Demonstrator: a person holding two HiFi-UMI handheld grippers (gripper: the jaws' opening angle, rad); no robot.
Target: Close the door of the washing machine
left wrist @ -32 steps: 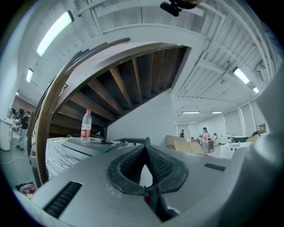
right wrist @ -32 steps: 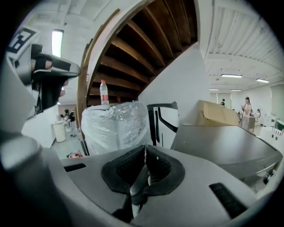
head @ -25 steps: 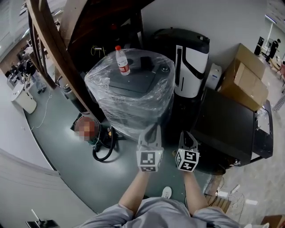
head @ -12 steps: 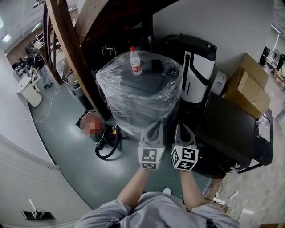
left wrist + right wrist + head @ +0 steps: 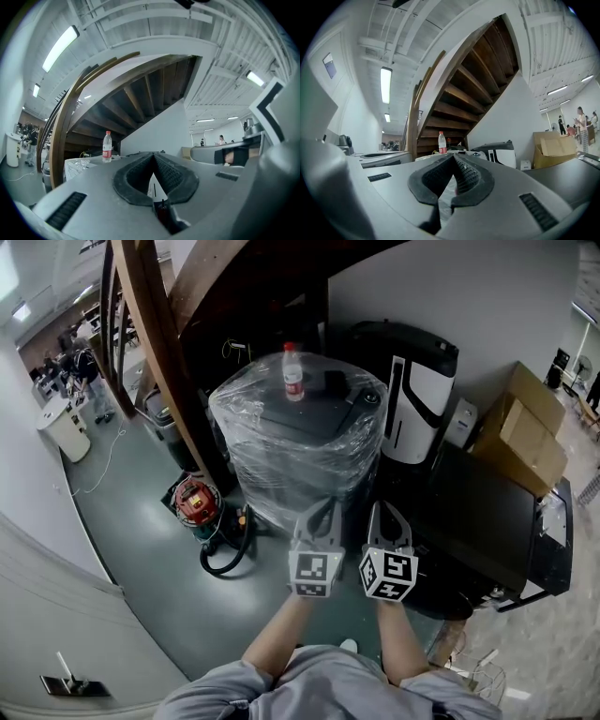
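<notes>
I hold my left gripper [image 5: 323, 505] and right gripper [image 5: 382, 509] side by side, each with its jaws pressed together on nothing. The plastic-wrapped washing machine [image 5: 300, 451] stands just ahead of their tips, with a bottle [image 5: 293, 371] on top.

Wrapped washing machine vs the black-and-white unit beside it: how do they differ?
The washing machine is covered in clear film; the black-and-white appliance is bare. The washing machine carries a water bottle on top; the black-and-white appliance carries none. Both stand beside the wall.
</notes>
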